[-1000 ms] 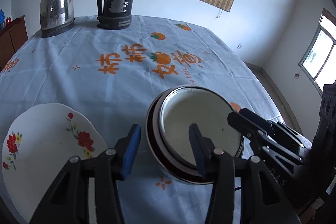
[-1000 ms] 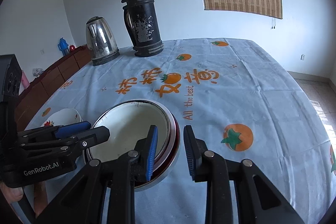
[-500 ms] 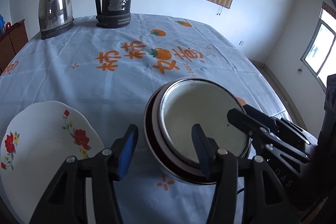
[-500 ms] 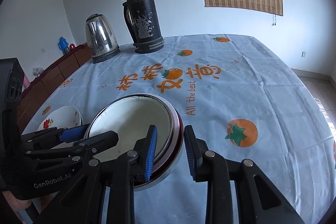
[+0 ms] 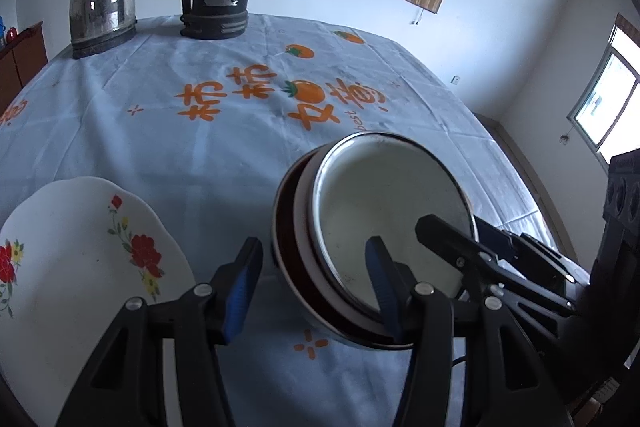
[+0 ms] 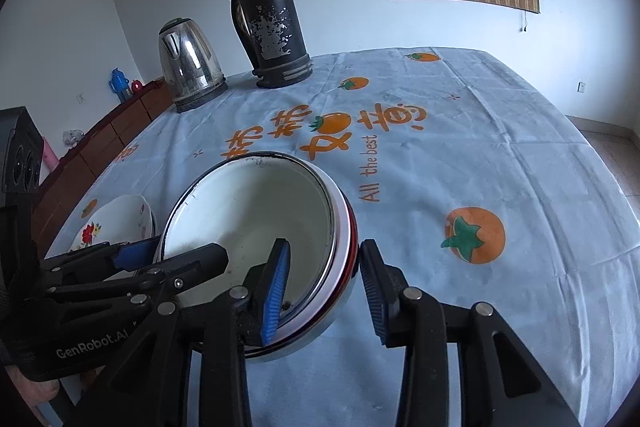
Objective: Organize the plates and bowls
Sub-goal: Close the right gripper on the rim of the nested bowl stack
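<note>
The white enamel bowl with a metal rim (image 6: 248,211) already sits nested in the dark red-rimmed bowl (image 6: 347,247) on the blue cloth-covered surface (image 6: 480,163), so I judge the bowls done. My right gripper (image 6: 324,281) straddles their rim, spread, pinching nothing. My left gripper (image 5: 312,281) is spread likewise at the opposite rim. The white floral plate (image 5: 80,247) lies apart, left to sort.

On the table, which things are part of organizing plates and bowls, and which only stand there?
Part of the job:
- stacked bowls
- floral plate
- left gripper, open astride the bowls' rim
- right gripper, open astride the rim

Only standing there:
- kettle
- black thermos
- tablecloth
</note>
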Available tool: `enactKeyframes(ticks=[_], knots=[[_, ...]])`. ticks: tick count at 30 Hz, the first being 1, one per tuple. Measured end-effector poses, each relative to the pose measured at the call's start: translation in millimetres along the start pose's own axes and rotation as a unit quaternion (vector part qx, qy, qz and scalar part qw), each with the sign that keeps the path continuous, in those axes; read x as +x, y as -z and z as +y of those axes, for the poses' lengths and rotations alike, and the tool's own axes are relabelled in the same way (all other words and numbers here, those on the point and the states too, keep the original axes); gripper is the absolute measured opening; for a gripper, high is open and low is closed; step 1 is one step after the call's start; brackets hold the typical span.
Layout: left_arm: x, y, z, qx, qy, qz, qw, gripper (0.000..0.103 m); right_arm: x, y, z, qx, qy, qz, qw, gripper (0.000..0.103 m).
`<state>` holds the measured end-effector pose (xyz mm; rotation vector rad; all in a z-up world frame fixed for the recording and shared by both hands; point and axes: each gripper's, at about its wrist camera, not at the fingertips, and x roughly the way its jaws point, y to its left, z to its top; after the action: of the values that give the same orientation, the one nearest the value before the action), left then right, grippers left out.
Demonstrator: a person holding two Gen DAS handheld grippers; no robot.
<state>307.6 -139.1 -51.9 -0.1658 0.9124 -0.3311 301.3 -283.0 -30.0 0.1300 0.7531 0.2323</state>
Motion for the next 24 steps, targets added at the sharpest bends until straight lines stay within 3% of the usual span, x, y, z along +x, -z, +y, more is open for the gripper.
enactKeyframes(ticks=[5, 11, 16, 24], knots=[[2.7, 1.5, 3.5, -0.011, 0.013, 0.002, 0.9999, 0.059, -0.6, -2.2, -9.9, 0.029, -0.034, 0.005, 0.999, 0.040], [2.0, 6.7, 2.2, -0.011, 0.033, 0.007, 0.9994, 0.059, 0.3, 0.2, -6.5, 0.019, -0.028, 0.006, 0.999, 0.038], [-0.6, 10.2, -2.8, -0.009, 0.020, 0.002, 0.9998, 0.059, -1.2, -1.2, -6.7, 0.026, -0.031, 0.005, 0.999, 0.034], [-6.6, 11.8, -3.9, -0.025, 0.032, 0.009, 0.9991, 0.059, -6.5, -4.8, -8.8, 0.035, -0.022, 0.000, 0.999, 0.028]])
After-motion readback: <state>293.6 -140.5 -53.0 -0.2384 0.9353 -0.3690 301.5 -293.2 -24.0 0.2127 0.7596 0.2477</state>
